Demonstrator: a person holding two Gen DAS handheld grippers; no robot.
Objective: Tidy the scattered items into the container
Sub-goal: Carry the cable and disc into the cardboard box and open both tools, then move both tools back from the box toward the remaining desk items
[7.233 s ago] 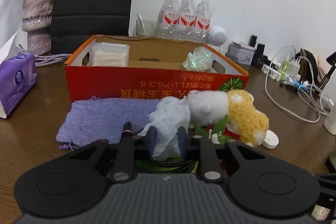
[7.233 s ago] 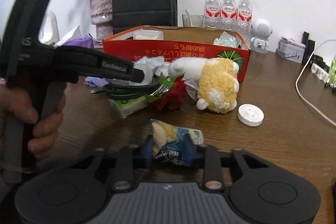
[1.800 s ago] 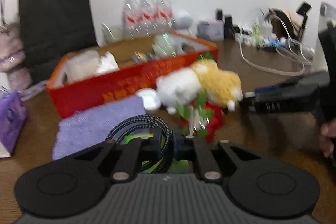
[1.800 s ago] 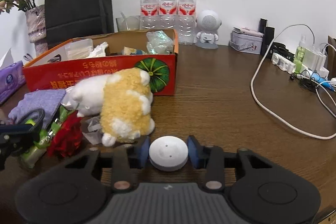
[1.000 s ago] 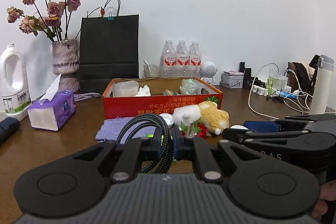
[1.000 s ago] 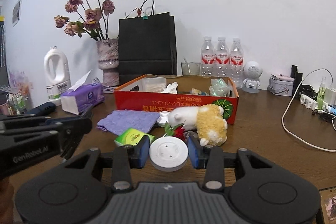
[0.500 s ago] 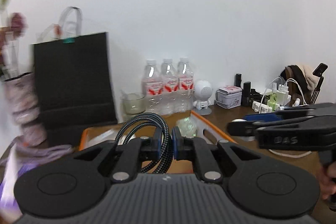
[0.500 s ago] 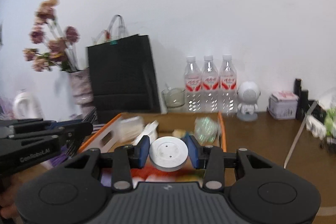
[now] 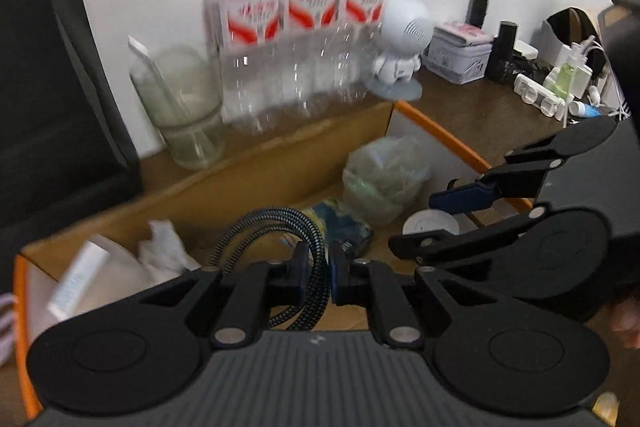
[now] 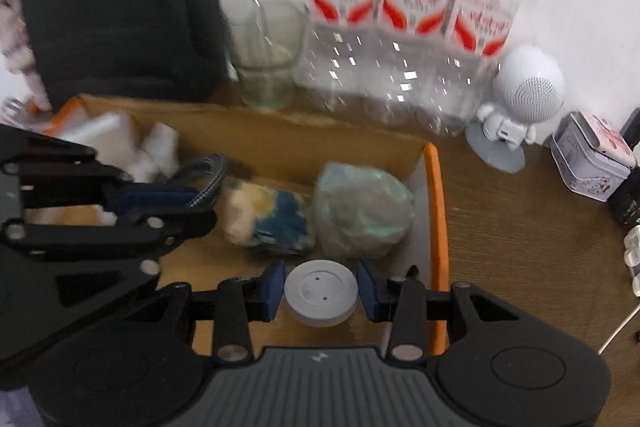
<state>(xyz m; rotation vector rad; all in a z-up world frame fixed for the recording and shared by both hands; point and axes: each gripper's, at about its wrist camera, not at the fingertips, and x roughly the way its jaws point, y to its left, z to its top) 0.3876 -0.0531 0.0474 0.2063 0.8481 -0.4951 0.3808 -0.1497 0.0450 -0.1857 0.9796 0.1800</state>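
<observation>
Showing red-and-white labels (writing blurred), three water bottles [image 10: 412, 19] stand behind the box [image 10: 434, 195].

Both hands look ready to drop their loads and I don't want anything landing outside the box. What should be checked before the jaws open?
1. Left gripper shut on the braided cable: ok.
2. Right gripper shut on the white disc: ok.
3. Cable over the cardboard box interior: ok.
4. Disc inside the box's orange rim: ok, though near the right wall.
5. Bare floor under the disc, in front of the green bag: ok.
6. The two grippers clear of each other: cannot tell, they are close.
</observation>
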